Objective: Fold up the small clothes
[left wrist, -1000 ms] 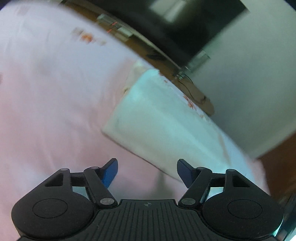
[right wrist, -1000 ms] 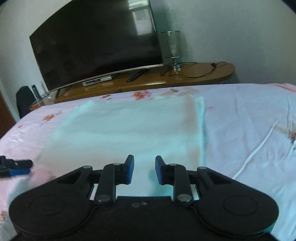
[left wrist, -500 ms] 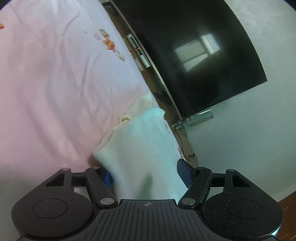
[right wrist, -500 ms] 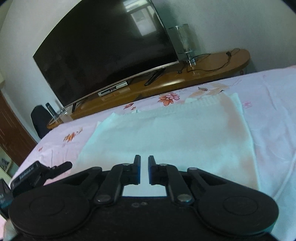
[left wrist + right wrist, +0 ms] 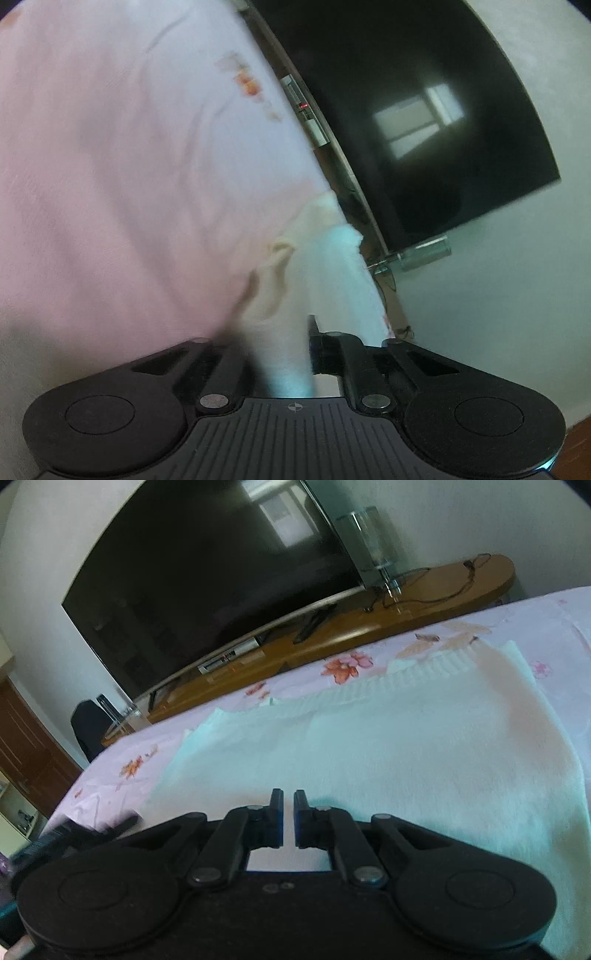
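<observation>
A white knitted garment [image 5: 388,746] is spread flat on a bed covered by a pink floral sheet [image 5: 110,184]. Its near left corner is pinched between the fingers of the left tongs [image 5: 284,354], and a fold of the fabric is seen rising from the sheet there, though that view is blurred. The right tongs [image 5: 288,812] are held low at the garment's near edge, drawn almost together with a narrow gap; whether cloth is caught cannot be told. A dark television [image 5: 207,572] is seen on a wooden bench [image 5: 424,609] beyond.
</observation>
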The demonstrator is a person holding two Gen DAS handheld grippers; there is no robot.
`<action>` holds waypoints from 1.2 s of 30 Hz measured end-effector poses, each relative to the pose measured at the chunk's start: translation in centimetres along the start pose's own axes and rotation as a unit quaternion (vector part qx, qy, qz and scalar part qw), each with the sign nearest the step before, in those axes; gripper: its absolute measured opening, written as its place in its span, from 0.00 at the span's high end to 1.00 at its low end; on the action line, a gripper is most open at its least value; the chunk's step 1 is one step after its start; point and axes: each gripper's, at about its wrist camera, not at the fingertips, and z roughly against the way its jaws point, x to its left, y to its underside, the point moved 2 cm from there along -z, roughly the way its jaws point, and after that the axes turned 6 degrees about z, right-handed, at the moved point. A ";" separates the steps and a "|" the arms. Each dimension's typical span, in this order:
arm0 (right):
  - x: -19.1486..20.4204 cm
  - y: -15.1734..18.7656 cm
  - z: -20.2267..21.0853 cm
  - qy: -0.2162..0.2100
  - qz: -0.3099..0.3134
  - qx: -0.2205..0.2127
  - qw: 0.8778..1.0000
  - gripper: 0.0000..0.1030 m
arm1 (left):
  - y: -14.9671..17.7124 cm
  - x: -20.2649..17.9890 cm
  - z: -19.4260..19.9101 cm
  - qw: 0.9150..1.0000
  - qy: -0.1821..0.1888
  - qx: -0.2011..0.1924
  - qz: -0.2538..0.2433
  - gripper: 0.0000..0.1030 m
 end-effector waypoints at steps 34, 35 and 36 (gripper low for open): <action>-13.7 2.2 13.5 0.051 -0.200 -0.091 0.974 0.65 | 19.0 -15.9 -5.4 0.853 0.073 0.326 -0.402 0.70; -14.2 2.3 14.6 0.051 -0.204 -0.099 0.973 0.54 | 18.8 -16.3 -4.4 0.851 0.089 0.329 -0.399 0.40; -14.5 2.3 15.5 0.047 -0.205 -0.108 0.972 0.50 | 18.2 -16.7 -3.3 0.854 0.105 0.330 -0.389 0.29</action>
